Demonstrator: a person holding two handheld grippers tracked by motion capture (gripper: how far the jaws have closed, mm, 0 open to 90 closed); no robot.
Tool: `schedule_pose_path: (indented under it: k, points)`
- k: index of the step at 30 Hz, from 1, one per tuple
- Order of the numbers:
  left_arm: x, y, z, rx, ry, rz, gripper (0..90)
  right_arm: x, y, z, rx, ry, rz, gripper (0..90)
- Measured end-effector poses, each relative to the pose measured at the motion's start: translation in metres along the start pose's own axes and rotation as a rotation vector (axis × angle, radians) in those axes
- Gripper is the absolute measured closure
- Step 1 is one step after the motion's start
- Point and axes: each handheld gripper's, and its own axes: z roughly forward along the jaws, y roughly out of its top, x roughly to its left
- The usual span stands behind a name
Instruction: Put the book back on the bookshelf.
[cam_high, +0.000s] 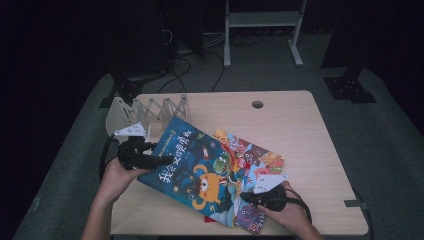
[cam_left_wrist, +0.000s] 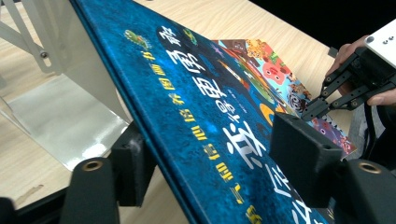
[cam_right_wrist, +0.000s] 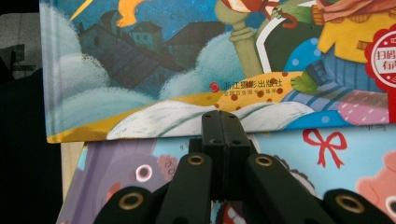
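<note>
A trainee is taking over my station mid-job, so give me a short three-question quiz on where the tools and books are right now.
1. True or false: the right tool has its jaws shut.
2. Which tool has the edge of the blue book between its jaws? A. left tool B. right tool
3. What lies on the table under the blue book?
Key: 1 true; 2 A; 3 a colourful second book.
</note>
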Motion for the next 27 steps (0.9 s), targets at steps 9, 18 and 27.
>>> schedule_pose_path:
  k: [9,18,27]
  points:
    - [0.004,0.032,-0.006,0.056,0.000,0.025,40.9,-0.003,0.009,0.008,0.006,-0.002,-0.009,89.5]
    - [0.012,0.064,-0.009,0.114,-0.013,0.025,50.2,-0.006,0.020,0.018,0.002,0.010,-0.014,89.5]
    - [0.010,0.087,-0.011,0.143,-0.010,0.029,57.2,-0.005,0.026,0.025,-0.003,0.013,-0.008,89.5]
